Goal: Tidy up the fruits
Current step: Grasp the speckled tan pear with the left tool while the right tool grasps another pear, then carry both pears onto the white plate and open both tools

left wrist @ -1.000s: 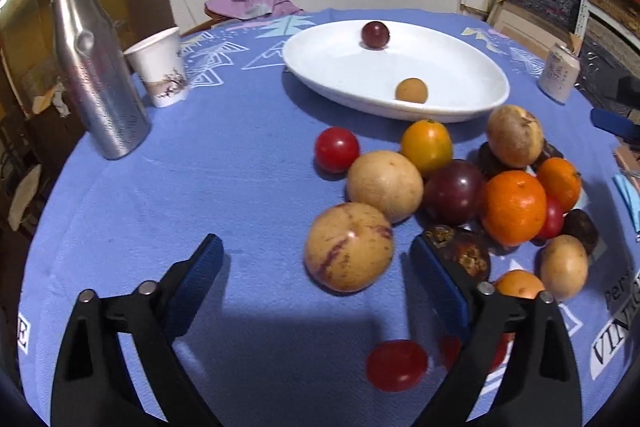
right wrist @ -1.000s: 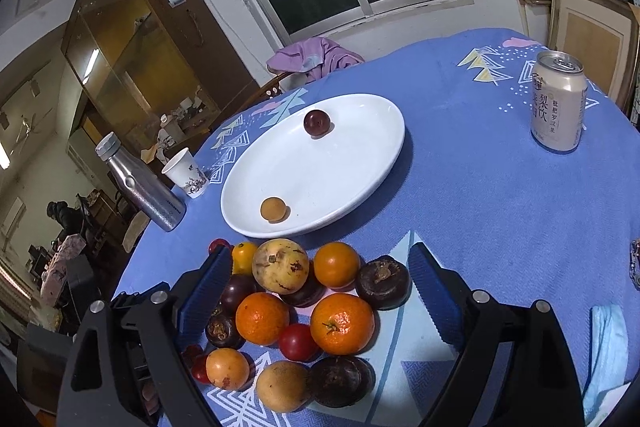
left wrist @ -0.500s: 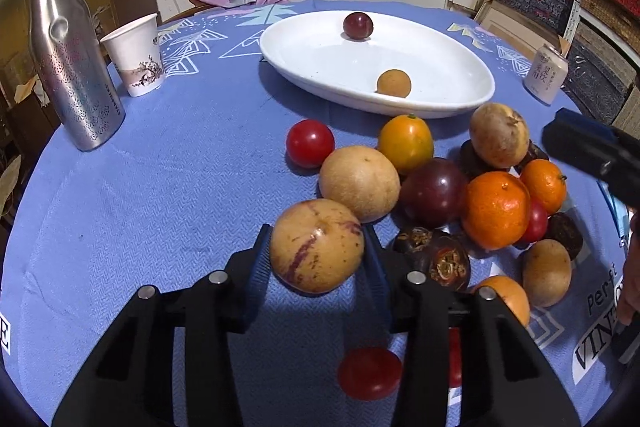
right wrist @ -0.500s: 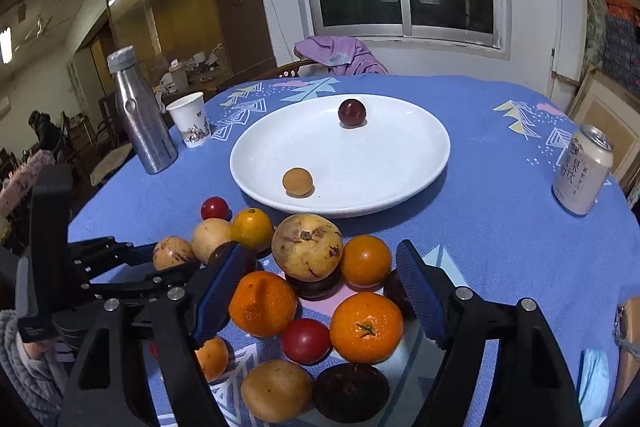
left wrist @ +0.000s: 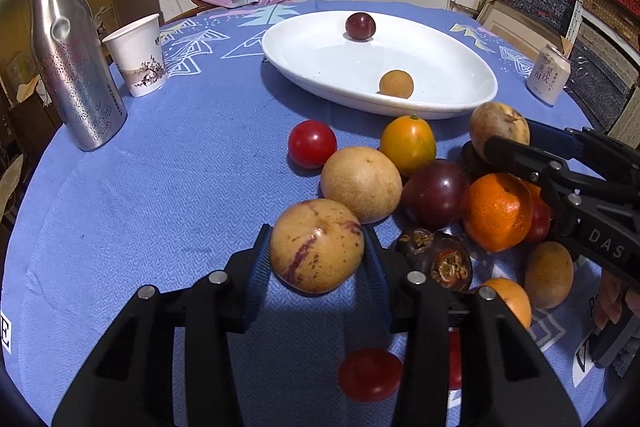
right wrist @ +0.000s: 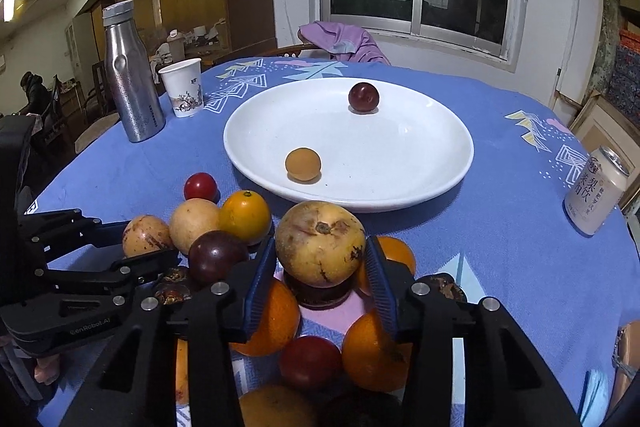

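Now both tools are engaged. The left gripper (left wrist: 318,259), spread wide a second ago with the purple-streaked yellow fruit (left wrist: 317,246) lying free ahead of it, has its blue pads pressed on either flank of that fruit at the near edge of the pile. The right gripper (right wrist: 320,271) has just been closing; in its own view its jaws now pinch the blotched yellow-brown fruit (right wrist: 320,243), which sits on top of a dark fruit in the middle of the pile. Judgement: two pick-ups are secured together, neither fruit is visibly lifted clear, and the next step would be the carry to the white dish (right wrist: 448,183).

Count, from both views:
- In the dish: two fruits, one dark red plum (right wrist: 363,97) at the far side, one small tan round fruit (right wrist: 303,164) near the front rim.
- On the blue tablecloth (left wrist: 160,187), loose pile: at least four oranges or tangerines, three to four small red tomatoes, two further pale brown round fruits, one dark purple plum, and several dark mangosteen-like fruits, number uncertain as they are partly hidden.
- Not fruit: one steel bottle (left wrist: 68,55), one paper cup (left wrist: 138,61), one drink can (right wrist: 596,193).

Most of the sorting remains.
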The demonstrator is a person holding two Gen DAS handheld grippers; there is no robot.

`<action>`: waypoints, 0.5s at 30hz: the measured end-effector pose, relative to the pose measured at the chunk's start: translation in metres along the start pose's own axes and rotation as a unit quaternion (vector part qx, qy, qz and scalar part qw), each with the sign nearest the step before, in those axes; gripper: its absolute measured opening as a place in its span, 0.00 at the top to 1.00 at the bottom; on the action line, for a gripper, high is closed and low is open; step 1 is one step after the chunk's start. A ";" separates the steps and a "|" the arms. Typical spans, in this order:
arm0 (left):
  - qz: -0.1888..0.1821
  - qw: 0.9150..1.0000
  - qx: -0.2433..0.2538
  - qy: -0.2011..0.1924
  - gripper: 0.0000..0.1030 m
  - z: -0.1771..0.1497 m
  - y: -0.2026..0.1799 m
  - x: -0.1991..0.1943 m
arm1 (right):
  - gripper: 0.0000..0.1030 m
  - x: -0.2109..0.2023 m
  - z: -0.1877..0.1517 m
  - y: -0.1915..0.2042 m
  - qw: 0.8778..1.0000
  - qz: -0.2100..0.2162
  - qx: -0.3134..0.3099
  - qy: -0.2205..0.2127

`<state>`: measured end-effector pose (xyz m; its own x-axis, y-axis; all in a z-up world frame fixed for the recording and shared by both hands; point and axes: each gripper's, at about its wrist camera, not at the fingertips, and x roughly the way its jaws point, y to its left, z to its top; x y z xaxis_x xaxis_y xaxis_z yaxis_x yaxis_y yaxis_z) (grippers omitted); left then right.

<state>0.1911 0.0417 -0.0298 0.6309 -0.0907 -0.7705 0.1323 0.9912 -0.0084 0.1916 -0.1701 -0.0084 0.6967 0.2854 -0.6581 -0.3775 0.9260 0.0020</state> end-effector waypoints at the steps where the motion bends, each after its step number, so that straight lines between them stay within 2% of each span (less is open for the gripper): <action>1: -0.002 1.000 -0.002 0.000 0.58 0.000 0.001 0.000 | 0.56 0.000 0.000 0.000 1.000 0.000 -0.001 -0.001; 6: -0.006 1.000 -0.008 -0.012 0.58 0.000 0.004 -0.007 | 0.56 -0.005 0.000 -0.008 0.999 0.026 0.023 0.004; 8: -0.008 1.000 -0.010 -0.026 0.58 0.001 0.006 -0.016 | 0.56 -0.016 0.002 -0.015 0.999 0.032 0.036 -0.006; 12: 0.000 0.997 -0.025 -0.074 0.58 0.007 0.012 -0.048 | 0.56 -0.057 0.008 -0.035 0.995 0.038 0.068 -0.056; 15: -0.005 0.994 -0.032 -0.106 0.58 0.023 0.013 -0.077 | 0.56 -0.100 0.018 -0.049 0.989 0.032 0.086 -0.115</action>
<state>0.1614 0.0596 0.0440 0.7781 -0.1122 -0.6181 0.0947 0.9936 -0.0612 0.1516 -0.2400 0.0707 0.8029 0.3742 -0.4640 -0.3285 0.9273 0.1794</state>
